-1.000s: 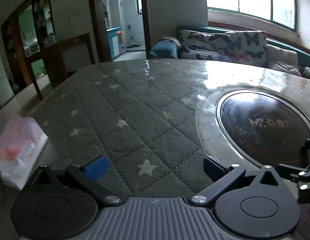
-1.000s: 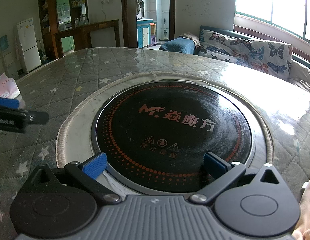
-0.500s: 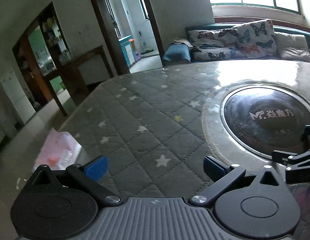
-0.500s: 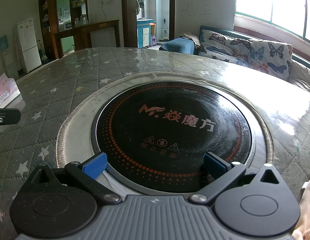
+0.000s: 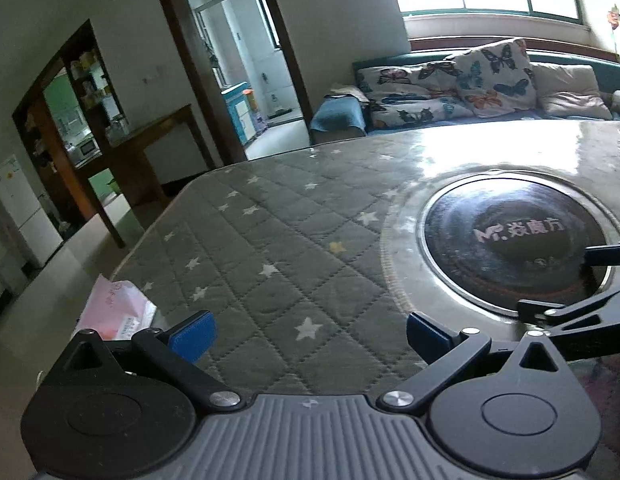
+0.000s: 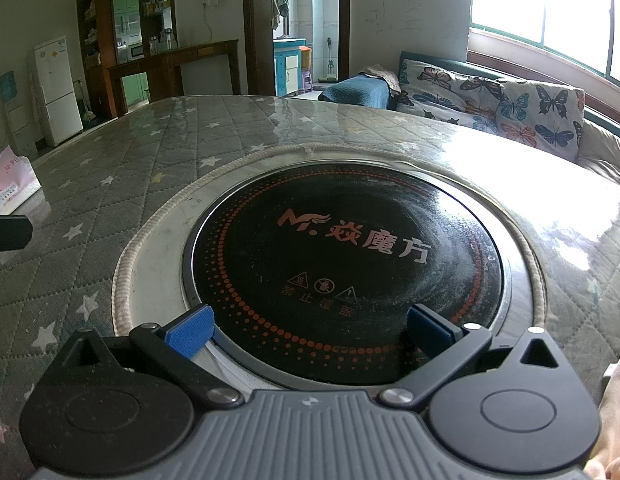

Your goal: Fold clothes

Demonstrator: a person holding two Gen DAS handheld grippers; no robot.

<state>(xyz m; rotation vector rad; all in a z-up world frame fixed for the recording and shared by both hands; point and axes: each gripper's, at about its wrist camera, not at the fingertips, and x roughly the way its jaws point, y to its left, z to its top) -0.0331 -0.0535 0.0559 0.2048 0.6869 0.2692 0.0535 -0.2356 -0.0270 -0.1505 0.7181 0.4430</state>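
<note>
Nearest in each wrist view, the left gripper [image 5: 307, 330] and the right gripper [image 6: 310, 330] both hang with their blue-padded fingers spread wide apart and nothing between them. Beneath them lies the counter [image 5: 269, 264], covered in grey quilted star-print cloth under a glossy clear sheet, with a round black induction hob [image 6: 342, 280] set into it just ahead of the right gripper. A pink-and-white plastic packet [image 5: 113, 312] sits at the counter's left edge. No clothes show in either view, so the garment to fold is out of sight. The step in hand looks like finding it: better to sweep both cameras slowly, grippers apart and clear of the hob. Beyond stands a butterfly-print sofa [image 6: 502, 108]
</note>
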